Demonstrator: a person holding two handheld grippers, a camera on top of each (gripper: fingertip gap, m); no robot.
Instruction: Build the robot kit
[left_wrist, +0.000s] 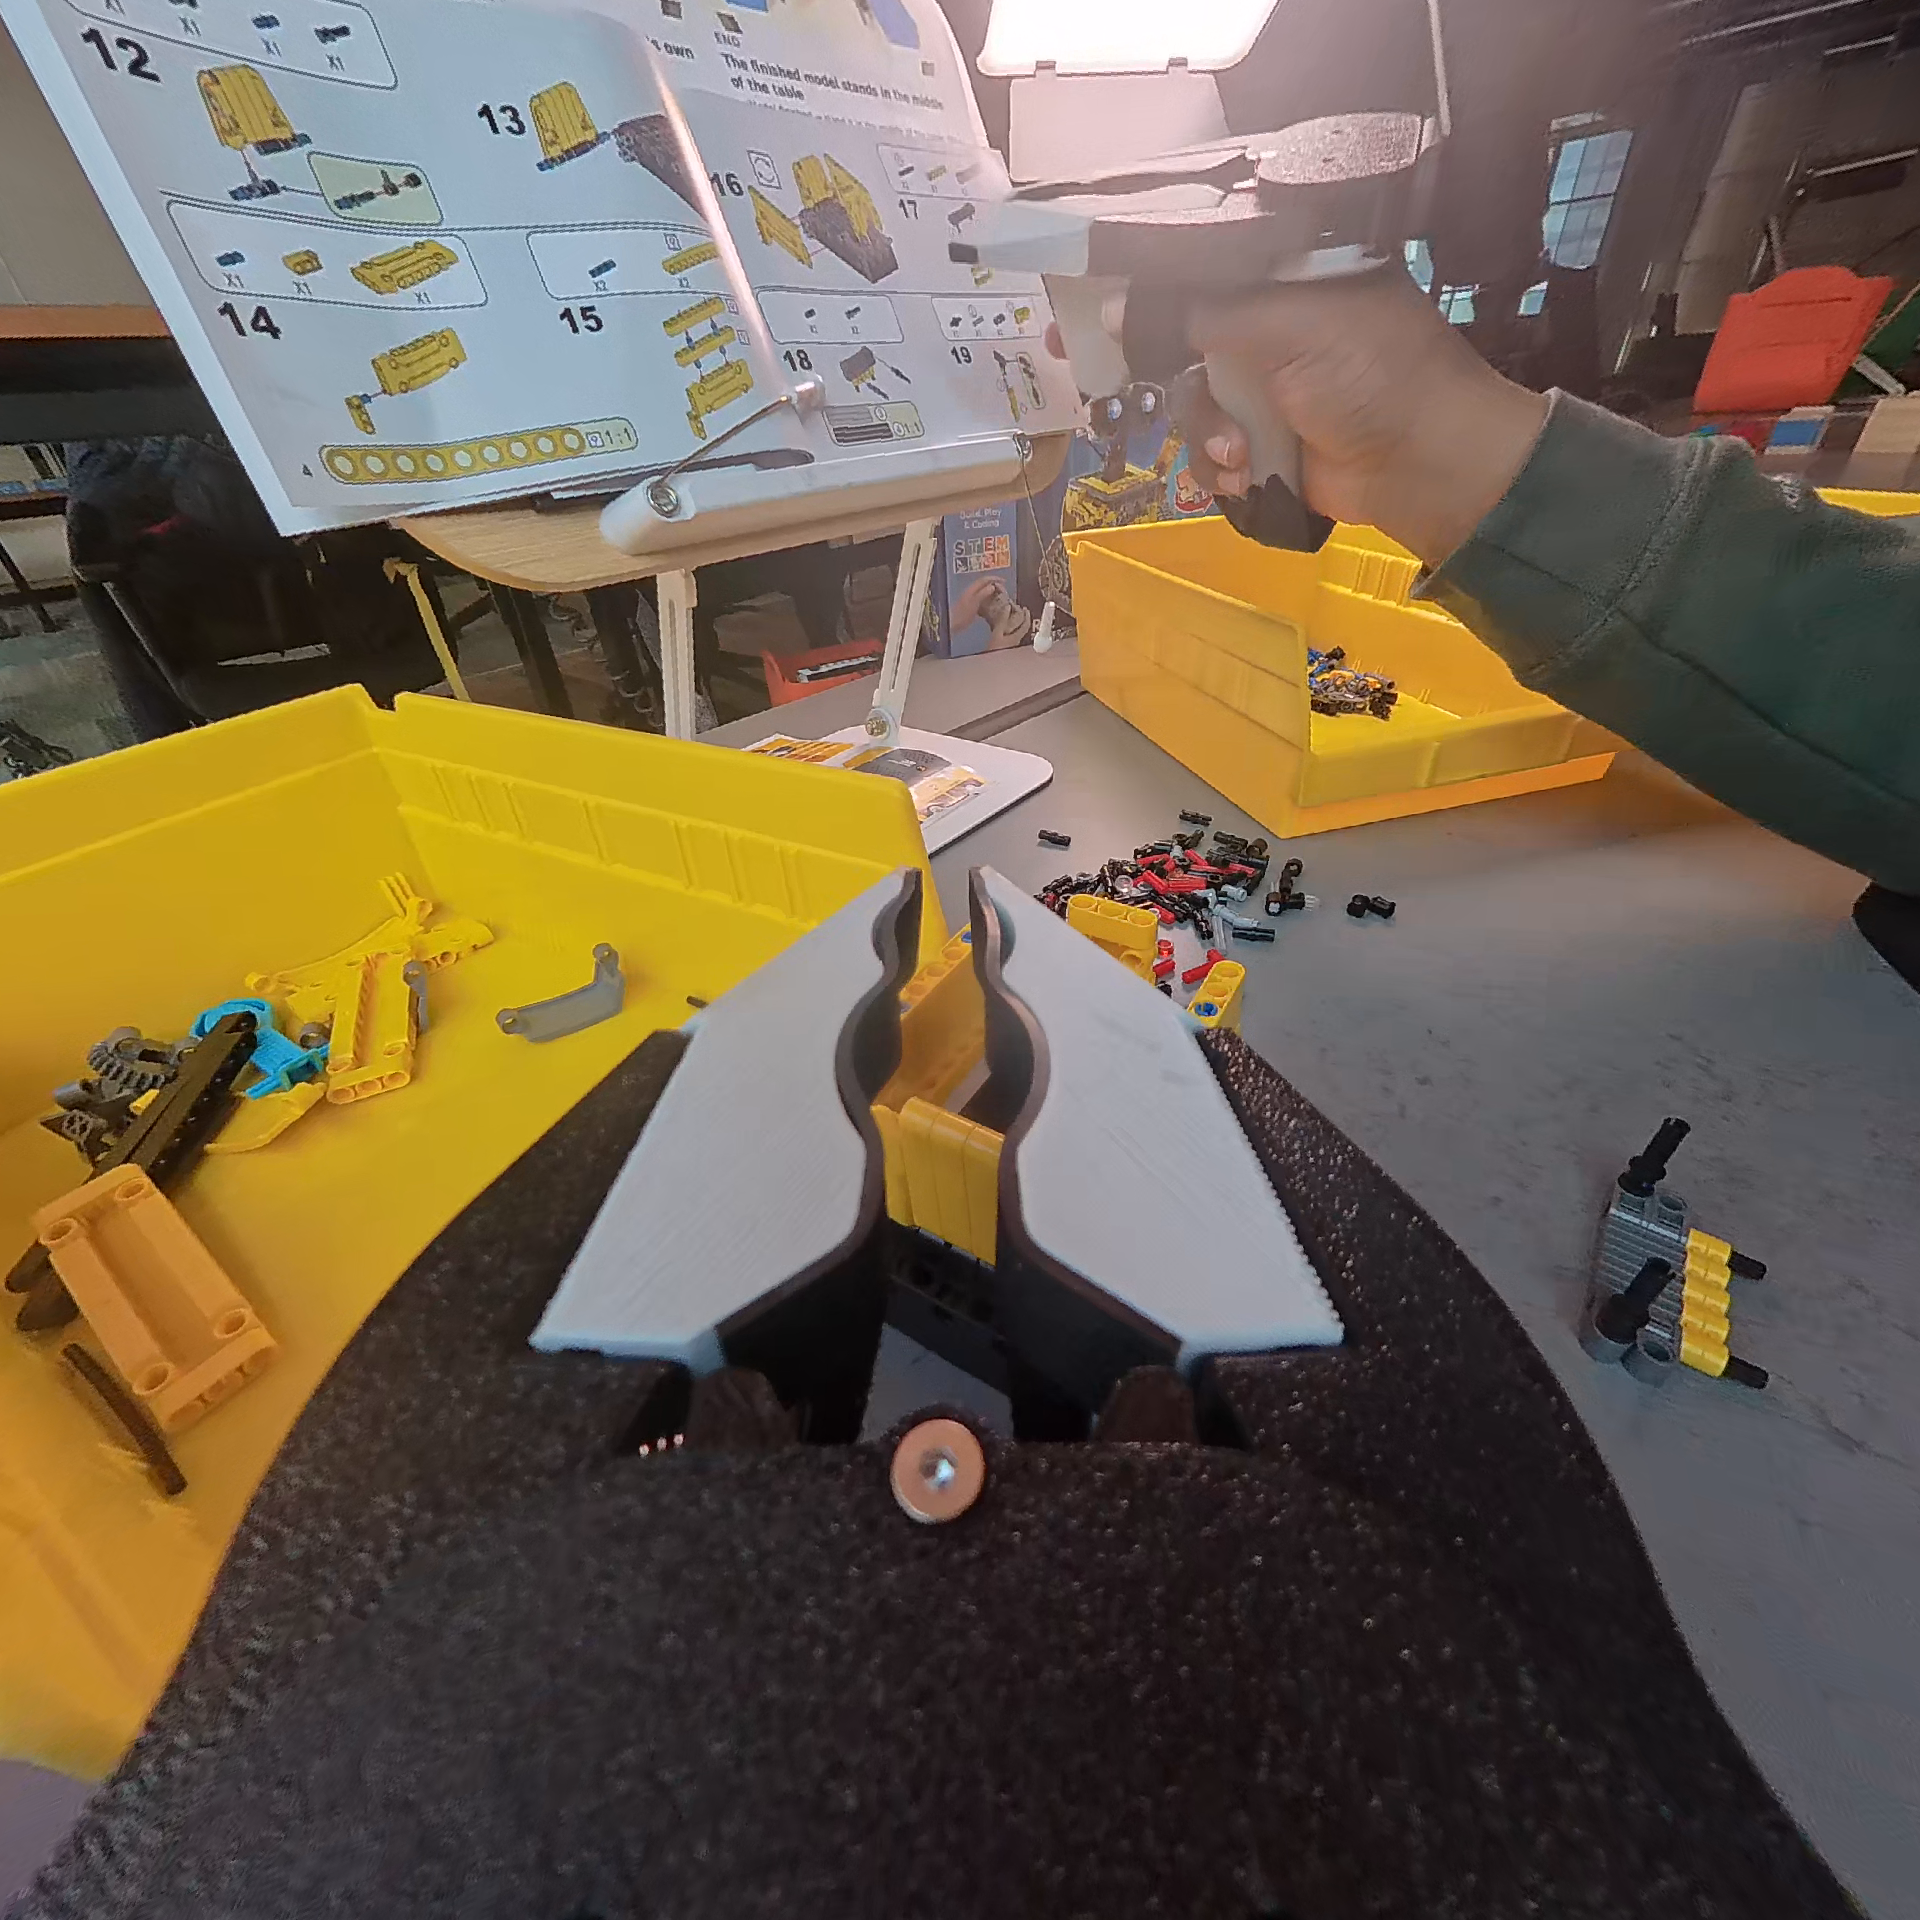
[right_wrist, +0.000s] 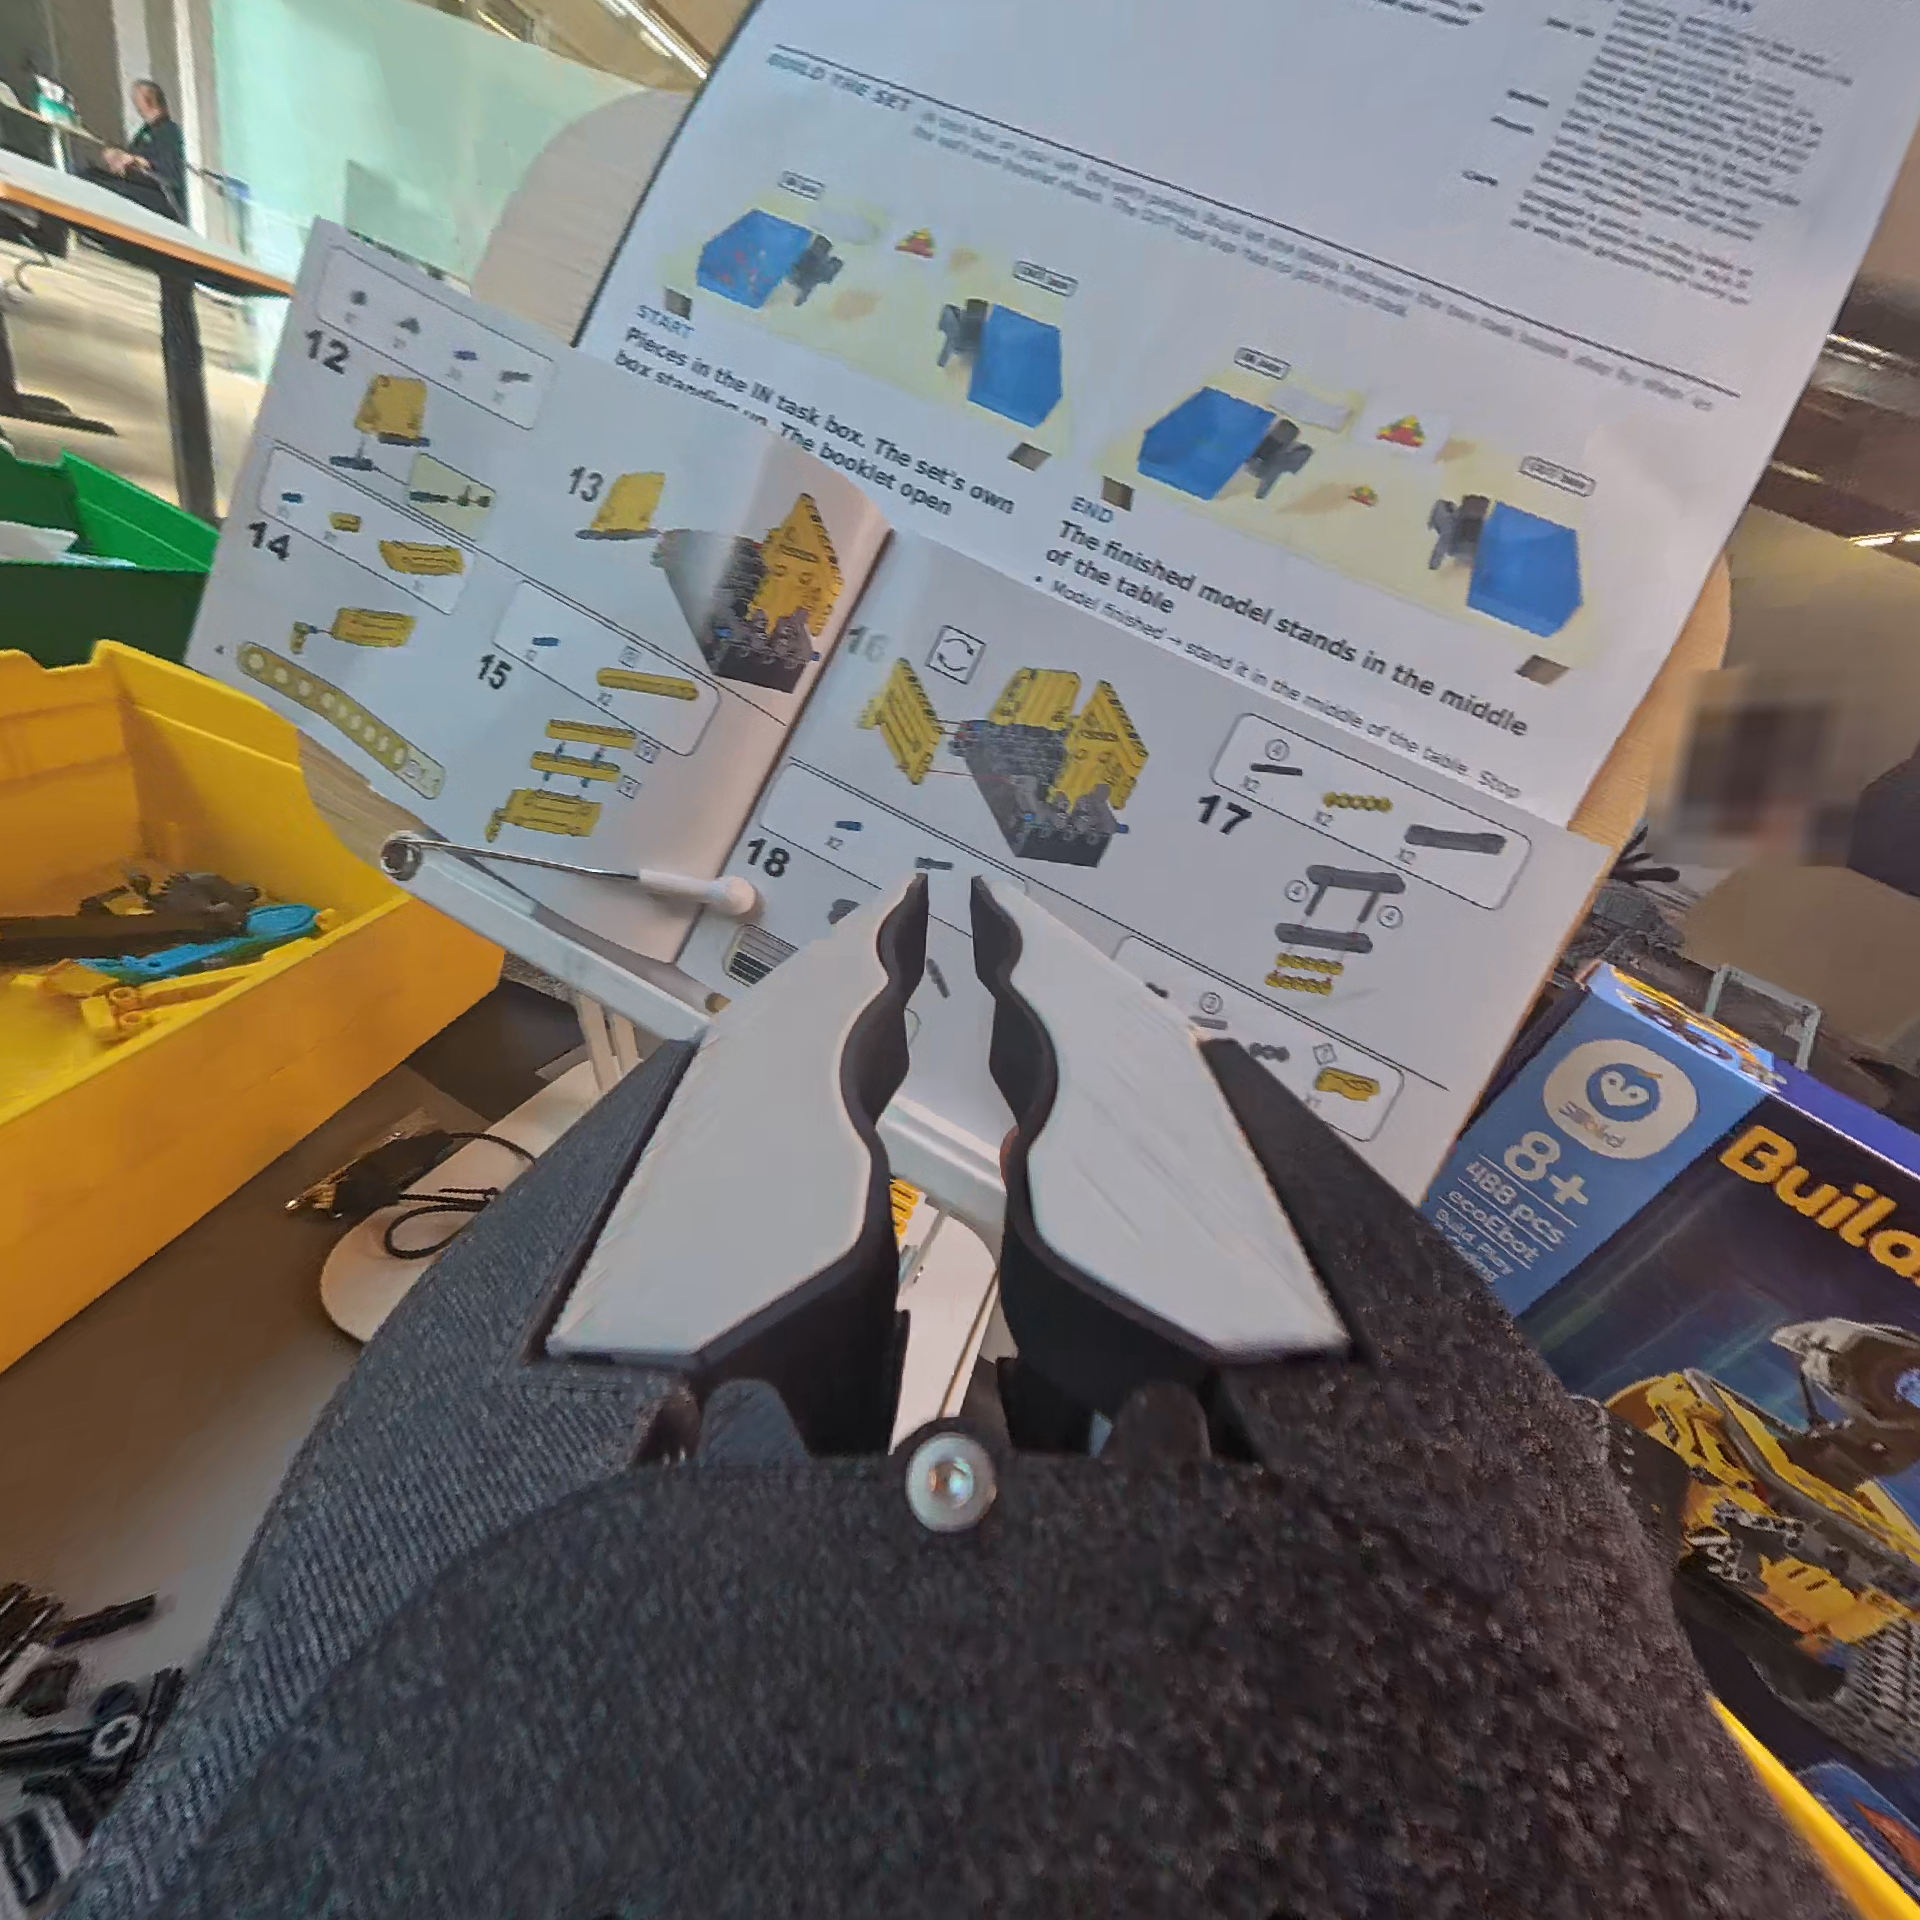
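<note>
The left gripper (left_wrist: 943, 894), two grey fingers lined with black pads, points forward and slightly down over the near rim of a yellow plastic bin (left_wrist: 644, 790). Deep between its jaws sits a yellow-and-black brick assembly (left_wrist: 940, 1174), clenched near the finger roots while the tips stand narrowly apart. The bin holds loose parts: yellow beams, a blue piece, a black beam (left_wrist: 182, 1101) and a tan block.

On the grey tabletop (left_wrist: 1507, 1039) to the right lie a scatter of small red and black pins (left_wrist: 1195, 878) and, nearer, a small grey-and-yellow sub-assembly (left_wrist: 1668, 1278), well apart from the gripper.

The right gripper (right_wrist: 948, 899) is raised and level (a hand (left_wrist: 1340, 416) in a green sleeve grips its handle, wrist bent), aimed at an open instruction booklet (right_wrist: 644, 644) propped on a white stand. Its fingertips are close together with nothing between them. A blue printed box (right_wrist: 1621, 1164) stands to its right, and a second yellow bin (left_wrist: 1195, 665) lies beyond the pins.
</note>
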